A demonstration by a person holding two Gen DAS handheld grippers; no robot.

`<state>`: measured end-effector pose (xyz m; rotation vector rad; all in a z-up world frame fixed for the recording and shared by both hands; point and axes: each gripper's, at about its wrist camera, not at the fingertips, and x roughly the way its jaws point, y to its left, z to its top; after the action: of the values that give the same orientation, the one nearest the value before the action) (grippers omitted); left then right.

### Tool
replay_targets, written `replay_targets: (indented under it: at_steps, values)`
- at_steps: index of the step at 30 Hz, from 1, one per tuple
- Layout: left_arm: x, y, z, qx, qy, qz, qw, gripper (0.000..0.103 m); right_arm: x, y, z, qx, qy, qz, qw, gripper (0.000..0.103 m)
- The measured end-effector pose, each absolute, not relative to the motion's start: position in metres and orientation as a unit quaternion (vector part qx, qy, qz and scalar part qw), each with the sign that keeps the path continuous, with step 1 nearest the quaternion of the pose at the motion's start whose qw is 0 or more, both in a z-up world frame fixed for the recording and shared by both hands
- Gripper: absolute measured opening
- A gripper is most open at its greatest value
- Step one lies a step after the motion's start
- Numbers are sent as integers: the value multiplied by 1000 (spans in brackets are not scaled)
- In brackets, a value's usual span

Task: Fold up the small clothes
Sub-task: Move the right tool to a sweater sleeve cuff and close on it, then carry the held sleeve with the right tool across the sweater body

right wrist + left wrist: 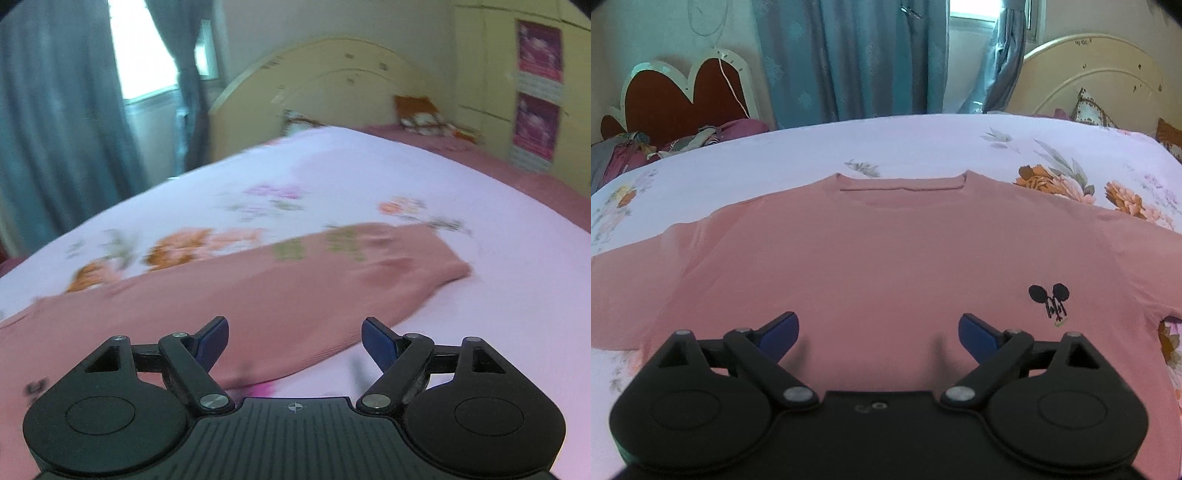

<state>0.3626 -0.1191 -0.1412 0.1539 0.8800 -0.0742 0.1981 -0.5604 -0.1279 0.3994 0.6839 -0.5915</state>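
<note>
A pink long-sleeved top (879, 251) lies flat on the bed, collar (901, 182) toward the far side, with a small black mouse-ear logo (1049, 301) on its chest. My left gripper (878, 332) hovers over the middle of its body, jaws wide apart, nothing between the blue pads. In the blurred right wrist view one sleeve (303, 280) stretches out to the right, its cuff (450, 267) lying on the sheet. My right gripper (295, 338) stands open above the lower edge of that sleeve, nothing pressed between its pads.
The bed carries a pale lilac floral sheet (923, 144). A cream headboard (332, 74) and pillows (424, 110) stand at the right. Teal curtains (849, 55) hang beyond the bed. A heart-shaped red headboard (683, 99) and bundled clothes (646, 147) sit far left.
</note>
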Motion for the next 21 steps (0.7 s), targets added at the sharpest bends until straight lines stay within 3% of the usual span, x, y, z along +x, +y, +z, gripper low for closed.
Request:
replay_targets:
  at_steps: [9, 13, 16, 17, 21]
  values:
    - [376, -138, -153, 100, 428, -26, 898, 90, 189, -639, -168, 218, 348, -354, 840, 76]
    - [382, -139, -157, 98, 438, -33, 893, 86, 190, -654, -170, 218, 338, -364, 840, 61]
    - [384, -139, -158, 100, 445, -30, 890, 84, 196, -663, -172, 229, 330, -363, 841, 28]
    - [385, -139, -159, 99, 446, -31, 889, 83, 201, -664, -175, 231, 329, -360, 842, 13]
    - [389, -131, -158, 79, 453, -44, 887, 78, 208, -657, -170, 228, 317, -348, 853, 10]
